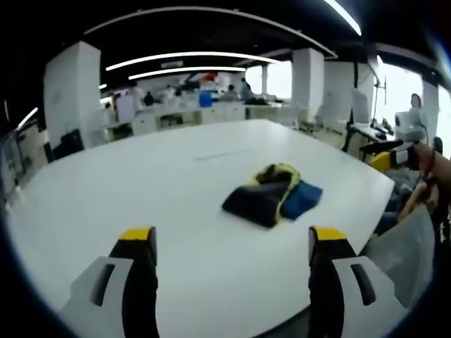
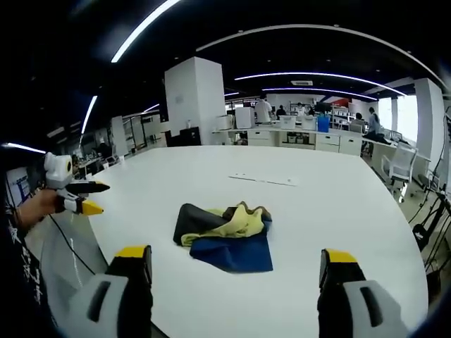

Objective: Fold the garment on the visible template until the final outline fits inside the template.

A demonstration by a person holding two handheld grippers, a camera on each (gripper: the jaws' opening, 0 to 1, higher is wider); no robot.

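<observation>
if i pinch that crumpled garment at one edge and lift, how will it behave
The garment lies bunched in soft folds of dark, yellow and blue cloth, so it will likely hang limp and unfurl rather than keep its shape. It looks thin, so probably light. On the smooth white table, a push would likely make it slide or bunch up.

The room is a big open office with a dark ceiling [image 2: 296, 49] and long curved light strips [image 1: 190, 56]. A wide white table [image 2: 317, 211] is in the front. White square columns [image 2: 195, 98] stand behind it, with desks [image 2: 317, 139], chairs [image 2: 399, 163] and some people far back. Bright windows [image 1: 402, 88] are at one side.
</observation>
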